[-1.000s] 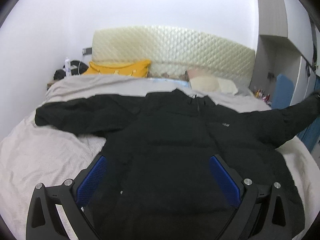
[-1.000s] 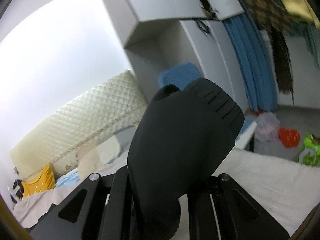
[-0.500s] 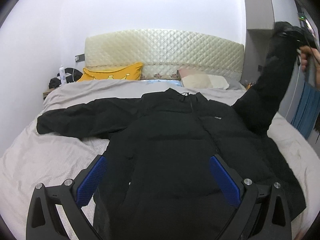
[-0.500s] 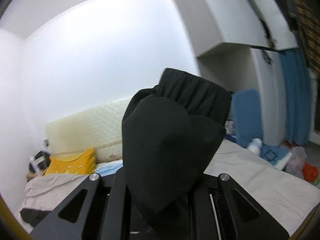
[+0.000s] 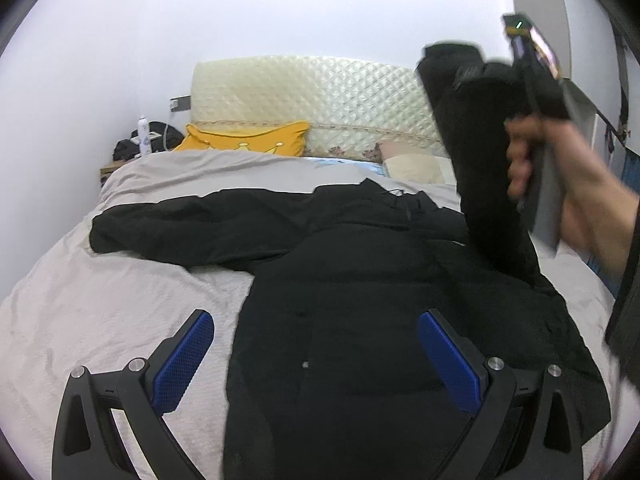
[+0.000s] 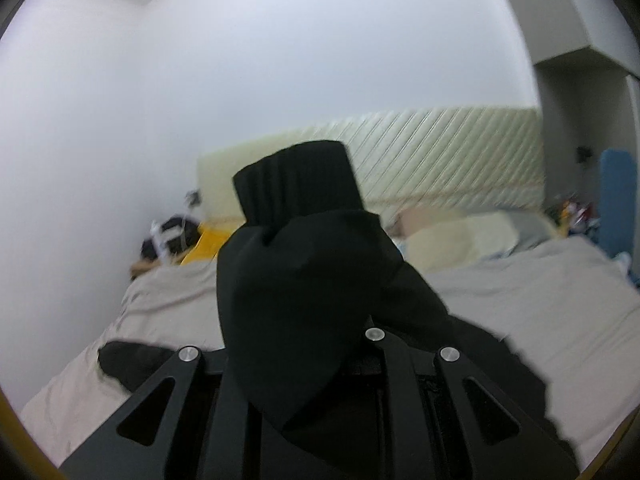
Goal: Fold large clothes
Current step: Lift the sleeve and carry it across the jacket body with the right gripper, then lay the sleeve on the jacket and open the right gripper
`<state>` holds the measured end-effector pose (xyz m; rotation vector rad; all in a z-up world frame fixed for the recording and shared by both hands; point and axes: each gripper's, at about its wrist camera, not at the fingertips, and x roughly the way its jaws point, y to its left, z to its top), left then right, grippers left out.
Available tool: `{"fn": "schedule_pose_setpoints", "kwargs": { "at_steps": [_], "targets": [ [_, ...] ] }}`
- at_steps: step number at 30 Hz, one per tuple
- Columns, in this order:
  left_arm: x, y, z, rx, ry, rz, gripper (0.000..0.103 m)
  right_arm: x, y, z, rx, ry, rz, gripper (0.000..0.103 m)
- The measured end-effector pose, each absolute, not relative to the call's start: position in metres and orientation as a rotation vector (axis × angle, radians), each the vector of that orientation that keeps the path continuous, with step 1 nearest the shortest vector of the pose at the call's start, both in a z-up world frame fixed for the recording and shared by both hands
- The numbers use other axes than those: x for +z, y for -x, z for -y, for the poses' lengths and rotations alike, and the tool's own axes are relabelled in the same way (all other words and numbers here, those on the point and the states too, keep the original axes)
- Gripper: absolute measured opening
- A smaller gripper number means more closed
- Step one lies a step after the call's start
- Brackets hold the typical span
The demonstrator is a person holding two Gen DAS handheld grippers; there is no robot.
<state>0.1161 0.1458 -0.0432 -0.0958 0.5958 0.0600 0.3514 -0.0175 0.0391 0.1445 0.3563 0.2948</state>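
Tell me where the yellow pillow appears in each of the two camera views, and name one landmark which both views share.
Left wrist view: the yellow pillow lies left of centre, against the headboard, above the jacket.
Right wrist view: only a yellow corner shows, left of the lifted sleeve.
Shared landmark: the quilted headboard.

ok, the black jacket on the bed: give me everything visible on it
The black jacket is a puffy, matte, quilted-looking garment lying spread on the grey bedcover, collar toward the headboard. One sleeve lies stretched out flat to the picture's left. The other sleeve is lifted upright, its ribbed cuff pinched in the right gripper. The left gripper hovers open over the hem.
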Motion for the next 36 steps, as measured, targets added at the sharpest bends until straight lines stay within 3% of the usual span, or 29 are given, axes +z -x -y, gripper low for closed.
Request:
{"fn": "schedule_pose_setpoints", "kwargs": {
  "at_steps": [15, 22, 24, 25, 27, 28, 36],
  "targets": [
    [-0.069, -0.132, -0.151, 0.037, 0.093, -0.660, 0.103, -0.131, -0.384, -0.083, 0.422, 0.006, -0.634, 0.016],
    [-0.078, -0.136, -0.156, 0.034, 0.127, -0.680, 0.103, -0.148, -0.386, -0.097, 0.362, 0.064, -0.691, 0.019],
    [-0.078, -0.136, -0.157, 0.035, 0.135, -0.682, 0.103, -0.141, -0.385, -0.094, 0.359, 0.028, -0.704, 0.023],
    [-0.077, -0.136, -0.157, 0.035, 0.137, -0.679, 0.103, -0.141, -0.382, -0.093, 0.363, 0.007, -0.708, 0.030],
    [-0.075, -0.133, -0.157, 0.038, 0.142, -0.669, 0.103, -0.135, -0.374, -0.088, 0.371, -0.042, -0.724, 0.059],
    [-0.074, -0.132, -0.158, 0.041, 0.145, -0.665, 0.103, -0.132, -0.370, -0.087, 0.383, -0.065, -0.730, 0.080],
    [-0.067, -0.123, -0.162, 0.051, 0.170, -0.648, 0.103, -0.084, -0.326, -0.072, 0.429, -0.053, -0.658, 0.083]
  ]
}}
